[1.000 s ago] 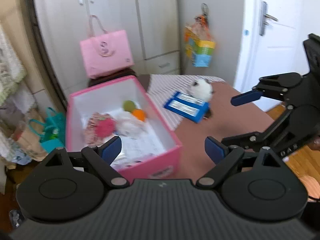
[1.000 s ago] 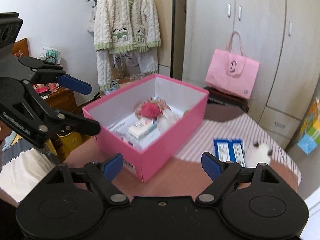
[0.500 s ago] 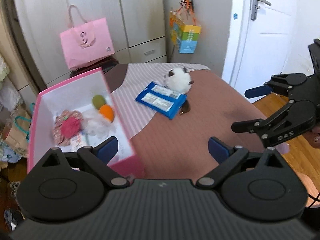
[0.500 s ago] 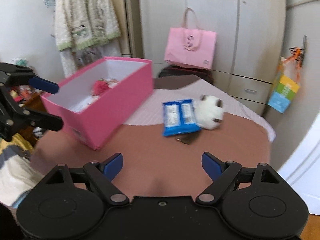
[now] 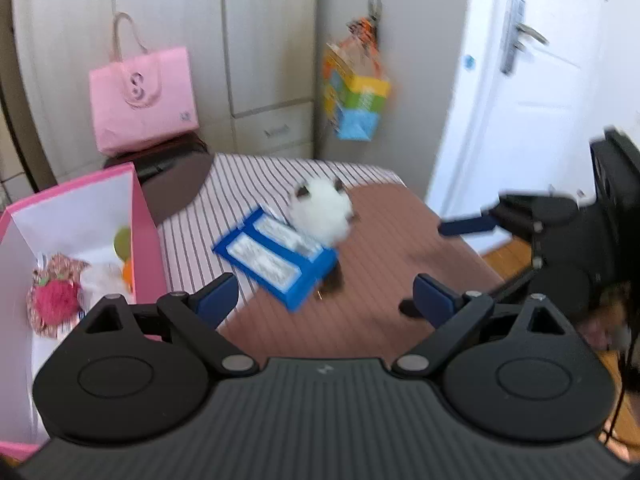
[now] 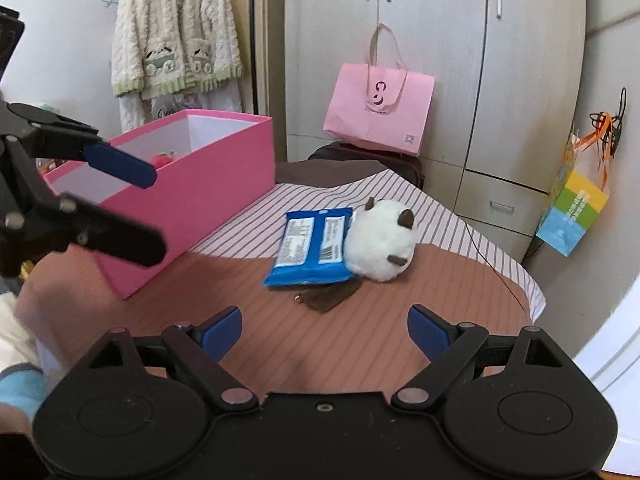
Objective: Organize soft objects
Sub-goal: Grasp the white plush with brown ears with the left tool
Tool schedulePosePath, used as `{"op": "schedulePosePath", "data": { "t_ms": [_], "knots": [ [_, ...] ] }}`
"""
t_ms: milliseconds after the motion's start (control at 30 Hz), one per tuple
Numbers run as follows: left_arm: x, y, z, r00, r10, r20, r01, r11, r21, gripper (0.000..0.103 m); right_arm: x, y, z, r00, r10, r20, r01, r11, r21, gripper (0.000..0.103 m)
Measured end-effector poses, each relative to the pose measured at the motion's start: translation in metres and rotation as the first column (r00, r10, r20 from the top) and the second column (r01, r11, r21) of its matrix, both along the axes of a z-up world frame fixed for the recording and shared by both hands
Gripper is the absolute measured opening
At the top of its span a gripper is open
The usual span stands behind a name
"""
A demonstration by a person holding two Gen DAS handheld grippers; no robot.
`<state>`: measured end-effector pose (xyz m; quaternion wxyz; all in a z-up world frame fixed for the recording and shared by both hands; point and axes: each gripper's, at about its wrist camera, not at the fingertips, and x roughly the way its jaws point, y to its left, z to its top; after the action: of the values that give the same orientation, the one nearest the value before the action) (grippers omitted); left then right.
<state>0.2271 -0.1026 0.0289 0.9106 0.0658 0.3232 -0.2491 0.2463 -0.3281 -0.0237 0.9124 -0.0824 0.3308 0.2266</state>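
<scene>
Since the earlier frames both grippers have swung away from the pink box (image 6: pixel 188 184) toward the plush (image 6: pixel 380 246) and come lower over the table (image 6: pixel 360 344). The left gripper (image 5: pixel 324 294) is spread wide with nothing between its fingers. The right gripper (image 6: pixel 324 330) is likewise released and empty. The white plush lies on the far side of the table, touching the right edge of the blue pack (image 6: pixel 312 246). The box stands to the left, with a red toy (image 5: pixel 56 304) inside.
</scene>
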Motion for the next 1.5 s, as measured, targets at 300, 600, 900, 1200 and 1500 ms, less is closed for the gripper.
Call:
{"op": "schedulePosePath", "data": {
  "t_ms": [300,600,900,1200,1500],
  "knots": [
    [0.054,-0.018,-0.036,0.987,0.155,0.037,-0.152,0.987,-0.060,0.090,0.049,-0.013,-0.025,0.984,-0.091,0.153,0.076,0.992,0.104,0.092],
    [0.104,-0.045,-0.058,0.979,0.192,-0.070,-0.203,0.956,-0.210,0.072,0.100,-0.018,-0.046,0.997,-0.058,0.047,0.046,0.975,0.216,0.092],
    [0.134,-0.067,-0.086,0.978,0.174,-0.116,-0.195,0.959,-0.204,0.052,0.137,-0.020,-0.075,0.993,-0.025,-0.115,0.054,0.965,0.257,0.081],
    [0.137,-0.068,-0.094,0.981,0.151,-0.121,-0.170,0.971,-0.166,0.049,0.139,-0.021,-0.081,0.993,-0.005,-0.114,0.038,0.957,0.287,0.066],
    [0.118,-0.073,-0.087,0.987,0.151,-0.059,-0.159,0.975,-0.158,0.047,0.122,-0.012,-0.070,0.999,-0.039,-0.006,0.039,0.980,0.194,0.059]
  ]
}}
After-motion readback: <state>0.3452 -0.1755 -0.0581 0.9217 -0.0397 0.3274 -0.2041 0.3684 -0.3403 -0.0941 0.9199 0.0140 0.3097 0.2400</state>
